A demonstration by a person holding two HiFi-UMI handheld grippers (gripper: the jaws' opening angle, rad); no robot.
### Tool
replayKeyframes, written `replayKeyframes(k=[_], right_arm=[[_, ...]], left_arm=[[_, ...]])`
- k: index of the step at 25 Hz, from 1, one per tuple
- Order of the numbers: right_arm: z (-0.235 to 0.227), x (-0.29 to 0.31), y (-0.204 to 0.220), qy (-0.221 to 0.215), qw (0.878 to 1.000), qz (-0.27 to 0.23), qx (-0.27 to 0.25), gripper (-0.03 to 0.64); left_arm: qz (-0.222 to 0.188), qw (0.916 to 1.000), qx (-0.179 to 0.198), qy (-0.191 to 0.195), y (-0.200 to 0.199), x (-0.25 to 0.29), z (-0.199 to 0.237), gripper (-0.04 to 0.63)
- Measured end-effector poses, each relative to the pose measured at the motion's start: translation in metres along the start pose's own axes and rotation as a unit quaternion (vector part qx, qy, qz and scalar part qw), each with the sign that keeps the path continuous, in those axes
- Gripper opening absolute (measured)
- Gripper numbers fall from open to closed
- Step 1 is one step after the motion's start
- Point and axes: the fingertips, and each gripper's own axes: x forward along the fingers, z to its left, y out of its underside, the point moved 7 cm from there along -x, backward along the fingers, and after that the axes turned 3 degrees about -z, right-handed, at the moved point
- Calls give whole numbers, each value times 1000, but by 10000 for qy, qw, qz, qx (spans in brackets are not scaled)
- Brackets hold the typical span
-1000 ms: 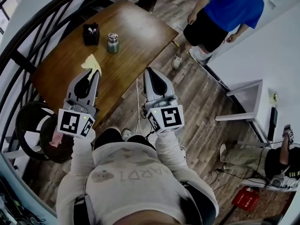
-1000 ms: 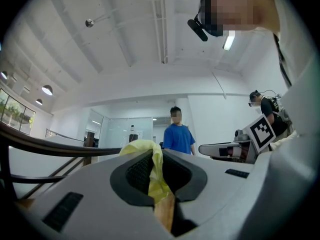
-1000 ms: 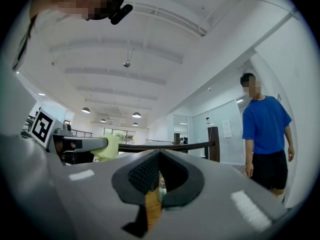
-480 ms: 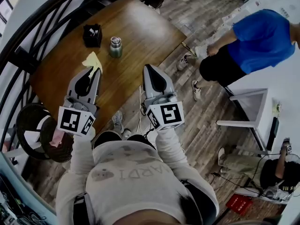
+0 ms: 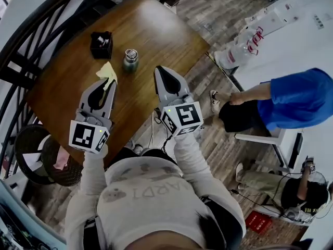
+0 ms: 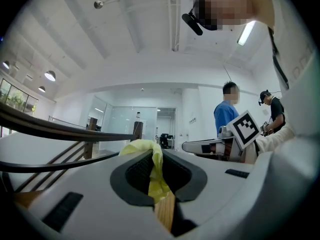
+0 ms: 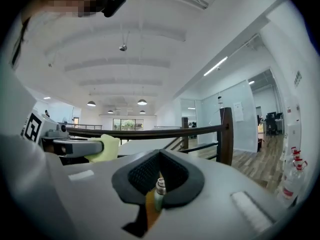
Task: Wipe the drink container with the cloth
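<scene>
The drink container (image 5: 130, 60), a small green metal bottle with a silver cap, stands upright on the brown wooden table (image 5: 161, 30). My left gripper (image 5: 111, 81) is shut on the yellow cloth (image 5: 107, 72), held just left of the bottle and short of it. In the left gripper view the cloth (image 6: 146, 151) bulges out between the jaws of that gripper (image 6: 152, 158). My right gripper (image 5: 158, 70) is shut and holds nothing, its tip right of the bottle. Through the slit in my right gripper (image 7: 160, 156) the bottle (image 7: 159, 193) shows, some way ahead.
A black box (image 5: 101, 44) stands on the table behind the bottle to the left. A dark railing (image 5: 31, 33) curves round the table's left side. A round dark seat (image 5: 36, 150) is at lower left. A person in blue (image 5: 291, 100) stands at right, beside packed bottles (image 5: 242, 48).
Both grippers have moved forward to either side of the bottle, the left one with the cloth. The person in blue has walked off to the right.
</scene>
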Motion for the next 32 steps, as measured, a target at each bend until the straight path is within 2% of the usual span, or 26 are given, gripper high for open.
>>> replayKeyframes(k=[4, 9, 14, 18, 25, 32], right_arm=[[-10, 33, 20, -169, 9989, 344, 257, 11], [-23, 71, 45, -467, 9941, 967, 182, 11], [-32, 103, 72, -843, 9844, 1539, 156, 11], [-39, 117, 94, -984, 9756, 1962, 110, 11], [-42, 131, 116, -1155, 9660, 2311, 116, 11], [-47, 145, 122, -1294, 9624, 2387, 75, 11]], left_arm=[[121, 9999, -116, 36, 13, 10, 8, 29], [197, 9995, -246, -26, 21, 18, 13, 29], [267, 9988, -305, -276, 27, 18, 14, 29], [340, 9974, -376, -520, 37, 19, 14, 29], [492, 9944, -471, -810, 53, 18, 13, 29], [649, 9925, -555, -873, 71, 31, 13, 29]])
